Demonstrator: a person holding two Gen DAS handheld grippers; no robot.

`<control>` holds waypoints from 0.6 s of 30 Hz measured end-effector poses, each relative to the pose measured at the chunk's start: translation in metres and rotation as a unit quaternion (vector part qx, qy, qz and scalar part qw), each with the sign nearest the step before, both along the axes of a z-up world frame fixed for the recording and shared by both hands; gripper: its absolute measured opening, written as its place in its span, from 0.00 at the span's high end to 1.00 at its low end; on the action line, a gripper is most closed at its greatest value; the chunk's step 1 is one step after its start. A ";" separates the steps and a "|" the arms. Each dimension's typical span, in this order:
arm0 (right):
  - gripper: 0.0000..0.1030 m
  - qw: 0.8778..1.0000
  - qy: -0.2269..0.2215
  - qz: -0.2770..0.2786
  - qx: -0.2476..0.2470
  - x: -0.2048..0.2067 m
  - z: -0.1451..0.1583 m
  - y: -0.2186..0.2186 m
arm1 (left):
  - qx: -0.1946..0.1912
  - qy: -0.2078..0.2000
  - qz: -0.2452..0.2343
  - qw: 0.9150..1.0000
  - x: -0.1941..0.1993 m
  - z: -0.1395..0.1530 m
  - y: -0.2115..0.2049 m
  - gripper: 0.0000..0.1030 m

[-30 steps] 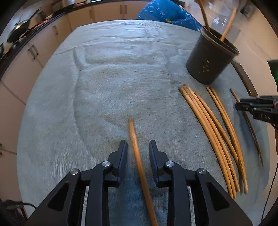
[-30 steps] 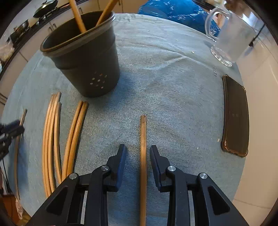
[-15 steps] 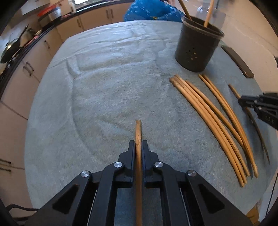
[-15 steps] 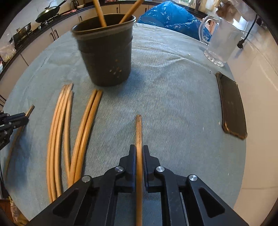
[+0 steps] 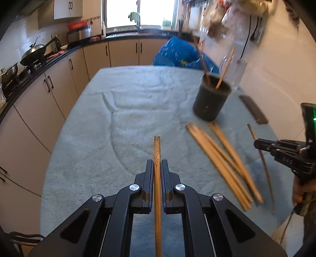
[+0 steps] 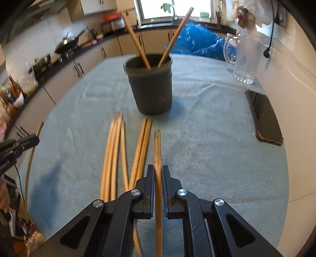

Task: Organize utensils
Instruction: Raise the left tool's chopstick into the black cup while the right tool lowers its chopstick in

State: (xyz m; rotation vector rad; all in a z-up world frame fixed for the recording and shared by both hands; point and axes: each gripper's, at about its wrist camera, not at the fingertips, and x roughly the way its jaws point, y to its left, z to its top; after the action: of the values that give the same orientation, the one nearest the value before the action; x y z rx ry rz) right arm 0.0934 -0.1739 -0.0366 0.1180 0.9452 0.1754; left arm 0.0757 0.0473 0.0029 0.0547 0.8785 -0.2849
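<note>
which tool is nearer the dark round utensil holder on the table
Right. The right tool, shut on a wooden chopstick, faces the dark round utensil holder almost straight ahead. The left tool, also gripping a chopstick, sits farther off, with the holder up to its right.

Kitchen interior. Beige base cabinets (image 5: 59, 83) with dark handles run under a black countertop (image 5: 122, 36) along two walls. A bright window (image 5: 138, 11) sits above the sink area, admitting daylight. Upper cabinets (image 5: 67, 8) hang at left. Walls are pale tile (image 5: 17, 37).
</note>
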 end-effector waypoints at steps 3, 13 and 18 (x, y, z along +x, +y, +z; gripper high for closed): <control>0.93 0.999 -0.025 -0.008 0.020 -0.006 0.015 -0.006 | -0.022 -0.016 0.003 1.000 -0.005 0.014 0.001 0.94; 0.93 0.991 -0.118 -0.030 0.055 -0.023 0.063 -0.016 | -0.078 -0.080 0.024 0.993 -0.021 0.060 -0.007 0.94; 0.93 0.985 -0.153 -0.041 0.068 -0.024 0.079 -0.020 | -0.116 -0.112 0.029 0.986 -0.018 0.081 -0.010 0.94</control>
State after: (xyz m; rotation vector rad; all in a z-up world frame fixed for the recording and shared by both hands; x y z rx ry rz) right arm 0.0696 -0.1943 0.0422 0.2492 0.6202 0.1763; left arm 0.0577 0.0376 0.0838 -0.1521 0.6175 -0.3171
